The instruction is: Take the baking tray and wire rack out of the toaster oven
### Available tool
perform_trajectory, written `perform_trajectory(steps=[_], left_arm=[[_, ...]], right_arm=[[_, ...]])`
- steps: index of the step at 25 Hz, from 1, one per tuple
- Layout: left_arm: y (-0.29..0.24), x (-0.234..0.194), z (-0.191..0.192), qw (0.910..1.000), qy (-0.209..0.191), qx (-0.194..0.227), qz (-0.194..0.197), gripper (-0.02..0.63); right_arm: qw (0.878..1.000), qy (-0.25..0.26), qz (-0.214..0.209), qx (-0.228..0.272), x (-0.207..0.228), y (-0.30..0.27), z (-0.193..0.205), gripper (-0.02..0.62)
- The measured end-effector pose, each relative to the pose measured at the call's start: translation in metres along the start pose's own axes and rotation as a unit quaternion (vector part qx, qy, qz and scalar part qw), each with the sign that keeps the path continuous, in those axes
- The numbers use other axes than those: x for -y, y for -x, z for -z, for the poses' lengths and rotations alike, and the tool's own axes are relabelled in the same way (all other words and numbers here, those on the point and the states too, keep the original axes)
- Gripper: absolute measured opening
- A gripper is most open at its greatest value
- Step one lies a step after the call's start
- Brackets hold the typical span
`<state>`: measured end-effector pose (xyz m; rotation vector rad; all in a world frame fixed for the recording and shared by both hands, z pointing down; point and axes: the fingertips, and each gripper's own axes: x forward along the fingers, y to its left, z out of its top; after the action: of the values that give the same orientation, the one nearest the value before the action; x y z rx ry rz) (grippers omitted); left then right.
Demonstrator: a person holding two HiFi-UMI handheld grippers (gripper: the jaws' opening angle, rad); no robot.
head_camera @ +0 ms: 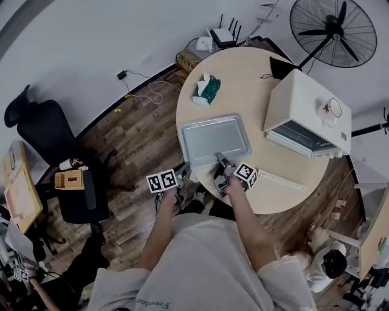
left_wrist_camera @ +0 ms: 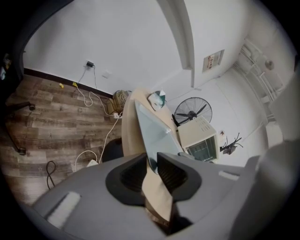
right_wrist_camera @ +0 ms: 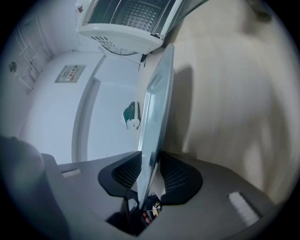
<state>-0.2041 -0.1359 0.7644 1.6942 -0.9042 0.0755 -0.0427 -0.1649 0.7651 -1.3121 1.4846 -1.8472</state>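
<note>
Flat grey metal baking tray: likely stiff, light, slick; grip its rim. Right gripper sits slack astride that rim; left gripper gapes over the round beige table edge, holding nothing.

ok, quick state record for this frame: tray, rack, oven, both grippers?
baking tray: out, flat on the table, near edge
wire rack: inside the toaster oven
right gripper: jaws astride tray's near rim, grip looks loose
left gripper: jaws apart astride the table's edge, by tray's corner, holding nothing
task: tray done, rack left
</note>
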Motion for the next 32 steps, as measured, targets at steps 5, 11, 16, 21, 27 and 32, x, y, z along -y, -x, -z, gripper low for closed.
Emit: perform_trajectory(steps=[5, 11, 16, 21, 27, 32], left_arm=[[-0.002, -0.005, -0.012, 0.9995, 0.011, 0.020, -0.020, 0.098], [-0.013, -0.005, -0.025, 0.9995, 0.007, 0.022, -0.020, 0.098], [-0.021, -0.014, -0.030, 0.9991, 0.011, 0.020, -0.035, 0.098], [-0.025, -0.023, -0.027, 0.9983, 0.009, 0.001, -0.057, 0.098], [-0.023, -0.034, -0.027, 0.9877, -0.073, -0.025, -0.136, 0.103], [-0.020, -0.020, -0.036, 0.9707, -0.148, -0.019, -0.188, 0.118]], right_arm=[[0.999, 0.011, 0.009, -0.042, 0.003, 0.001, 0.012, 0.121], [0.992, 0.086, 0.008, -0.091, 0.002, 0.011, 0.035, 0.137], [0.992, 0.094, -0.018, -0.076, -0.012, 0.032, 0.026, 0.137], [0.991, 0.122, -0.027, -0.054, -0.022, 0.055, 0.002, 0.137], [0.986, 0.164, -0.033, -0.022, -0.037, 0.079, -0.038, 0.137], [0.986, 0.163, -0.039, 0.002, -0.041, 0.100, -0.074, 0.137]])
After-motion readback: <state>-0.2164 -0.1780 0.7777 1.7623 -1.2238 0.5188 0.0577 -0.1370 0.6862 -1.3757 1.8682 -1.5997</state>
